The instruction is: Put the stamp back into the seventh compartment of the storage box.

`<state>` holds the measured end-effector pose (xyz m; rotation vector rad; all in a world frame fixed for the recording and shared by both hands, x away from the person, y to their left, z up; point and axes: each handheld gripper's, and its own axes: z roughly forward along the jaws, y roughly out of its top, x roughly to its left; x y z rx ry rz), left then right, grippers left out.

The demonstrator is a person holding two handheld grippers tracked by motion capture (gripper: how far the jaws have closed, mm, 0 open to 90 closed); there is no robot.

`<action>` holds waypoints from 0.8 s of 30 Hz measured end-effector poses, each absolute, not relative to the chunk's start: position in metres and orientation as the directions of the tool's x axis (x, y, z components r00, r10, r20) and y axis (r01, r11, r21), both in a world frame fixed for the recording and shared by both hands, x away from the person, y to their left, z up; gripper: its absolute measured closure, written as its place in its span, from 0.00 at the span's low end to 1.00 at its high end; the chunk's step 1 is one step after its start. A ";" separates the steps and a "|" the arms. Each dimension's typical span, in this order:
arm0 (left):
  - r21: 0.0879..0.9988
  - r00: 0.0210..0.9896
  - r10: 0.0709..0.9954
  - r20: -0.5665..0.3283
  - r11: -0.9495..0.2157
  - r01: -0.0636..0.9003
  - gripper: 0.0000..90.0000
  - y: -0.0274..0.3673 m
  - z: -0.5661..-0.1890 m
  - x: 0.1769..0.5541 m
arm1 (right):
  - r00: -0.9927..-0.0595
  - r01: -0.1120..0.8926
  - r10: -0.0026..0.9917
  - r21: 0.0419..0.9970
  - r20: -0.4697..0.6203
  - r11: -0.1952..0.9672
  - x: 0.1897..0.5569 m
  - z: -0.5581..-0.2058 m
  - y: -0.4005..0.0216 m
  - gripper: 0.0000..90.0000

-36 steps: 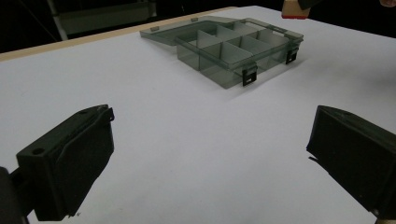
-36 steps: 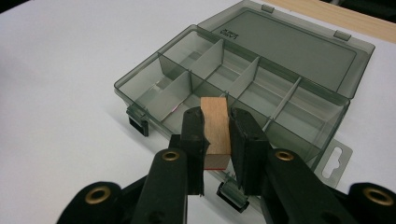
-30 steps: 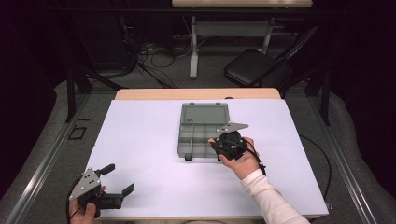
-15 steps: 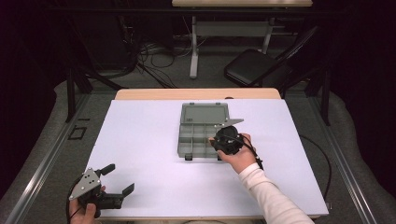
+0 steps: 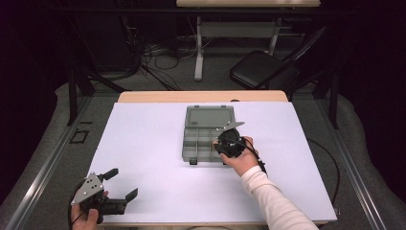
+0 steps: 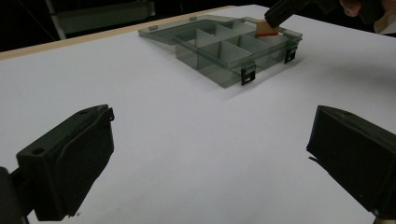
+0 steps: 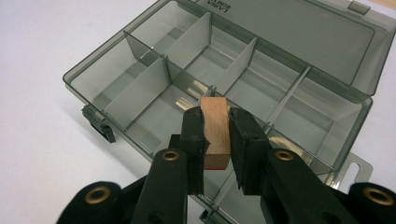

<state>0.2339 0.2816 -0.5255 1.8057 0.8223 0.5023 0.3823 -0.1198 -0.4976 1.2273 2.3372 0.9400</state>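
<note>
White table (image 5: 153, 143) spans mid-frame in the high view, organiser box (image 5: 209, 139) at its centre. Over its front compartments the right gripper (image 7: 217, 135) clamps a wooden block (image 7: 215, 126), likely light and rigid; flat sides suit gripping. Lower left, the left gripper (image 5: 115, 184) gapes empty.

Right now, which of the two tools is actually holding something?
The right tool, over the open compartment box, is clamped on a small wooden block. The left tool sits open and empty near the table's front corner.

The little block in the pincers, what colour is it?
Light wood block, red underneath; the right gripper view shows it best.
</note>
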 end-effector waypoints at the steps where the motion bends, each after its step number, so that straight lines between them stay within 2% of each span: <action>1: 0.928 0.676 0.735 -0.042 -0.221 0.299 0.00 0.282 -0.526 0.234 | -0.569 0.601 0.822 0.686 0.007 0.410 0.383 -0.499 -0.119 0.85; 24: 0.927 0.681 0.731 -0.041 -0.227 0.300 0.00 0.282 -0.525 0.234 | -0.552 0.641 0.834 0.652 0.025 0.405 0.395 -0.518 -0.116 0.85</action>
